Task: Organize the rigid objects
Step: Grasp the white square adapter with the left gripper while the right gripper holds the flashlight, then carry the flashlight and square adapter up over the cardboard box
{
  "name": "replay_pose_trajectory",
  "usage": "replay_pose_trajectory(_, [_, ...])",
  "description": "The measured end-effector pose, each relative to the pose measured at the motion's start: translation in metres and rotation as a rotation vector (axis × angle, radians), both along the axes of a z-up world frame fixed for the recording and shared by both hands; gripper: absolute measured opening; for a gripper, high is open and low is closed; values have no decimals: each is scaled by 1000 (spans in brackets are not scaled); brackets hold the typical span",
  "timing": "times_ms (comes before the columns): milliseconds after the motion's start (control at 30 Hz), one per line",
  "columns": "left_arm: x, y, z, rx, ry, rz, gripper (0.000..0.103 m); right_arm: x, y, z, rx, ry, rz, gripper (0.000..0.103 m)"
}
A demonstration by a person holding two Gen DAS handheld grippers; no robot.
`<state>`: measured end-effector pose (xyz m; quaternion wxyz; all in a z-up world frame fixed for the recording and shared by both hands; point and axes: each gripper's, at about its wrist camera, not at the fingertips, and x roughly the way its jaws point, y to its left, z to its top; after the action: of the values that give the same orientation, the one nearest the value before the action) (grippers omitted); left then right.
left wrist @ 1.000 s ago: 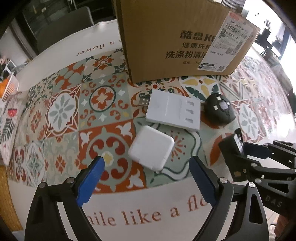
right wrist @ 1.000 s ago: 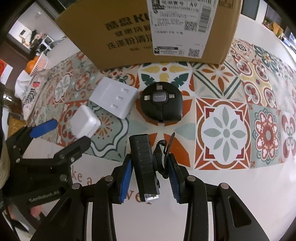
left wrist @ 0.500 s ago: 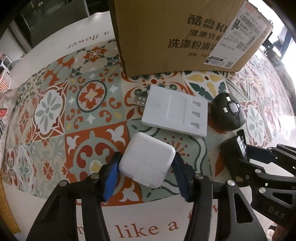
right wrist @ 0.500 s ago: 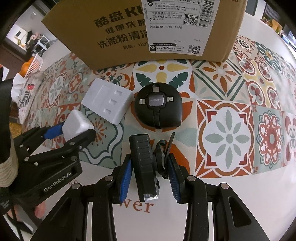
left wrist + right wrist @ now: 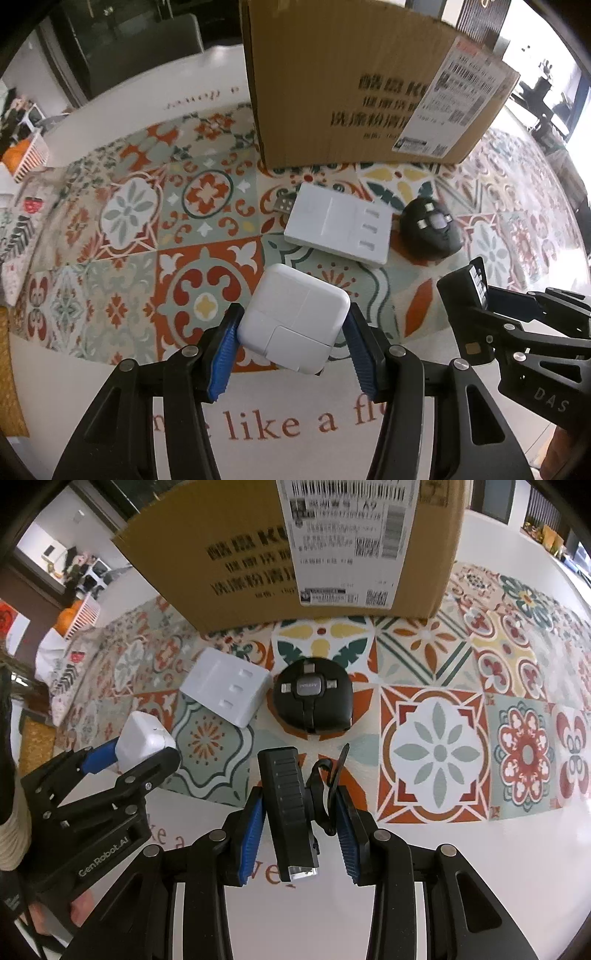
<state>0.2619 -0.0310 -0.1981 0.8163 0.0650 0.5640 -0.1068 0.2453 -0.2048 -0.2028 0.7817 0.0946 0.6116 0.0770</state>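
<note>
Two grippers are loaded. The left gripper (image 5: 293, 347) has closed in the last half second on the white square plastic charger block (image 5: 295, 321), which a second ago lay free on the patterned tile-print mat (image 5: 207, 229); it now appears lifted clear, so that pick seems done. The right gripper (image 5: 299, 834) stays clenched on the black ribbed rectangular device (image 5: 291, 812) with its clip. At twelve o'clock stands the brown cardboard box (image 5: 351, 92); its inside is hidden. At one o'clock of the charger, the flat white plastic panel (image 5: 340, 229) and black round cable reel (image 5: 430, 230) remain on the mat.
</note>
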Motion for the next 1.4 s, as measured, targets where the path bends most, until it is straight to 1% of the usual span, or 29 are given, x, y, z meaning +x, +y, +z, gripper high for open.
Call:
replay_pose_trajectory(167, [-12, -2, 23, -27, -45, 7, 54, -6, -6, 22, 14, -58, -1, 38])
replay_pose_trajectory(833, [-1, -19, 124, -91, -266, -2, 54, -4, -25, 122, 25, -320, -30, 38])
replay_pose_trajectory(1100, [12, -25, 159, -104, -355, -8, 54, 9, -32, 155, 20, -417, -40, 38])
replay_pose_trajectory(1267, [20, -28, 179, -90, -421, -16, 54, 20, -33, 173, 11, -462, -36, 38])
replay_pose_trajectory(1400, [29, -30, 190, -97, -441, -27, 54, 29, -34, 182, 11, -487, -34, 38])
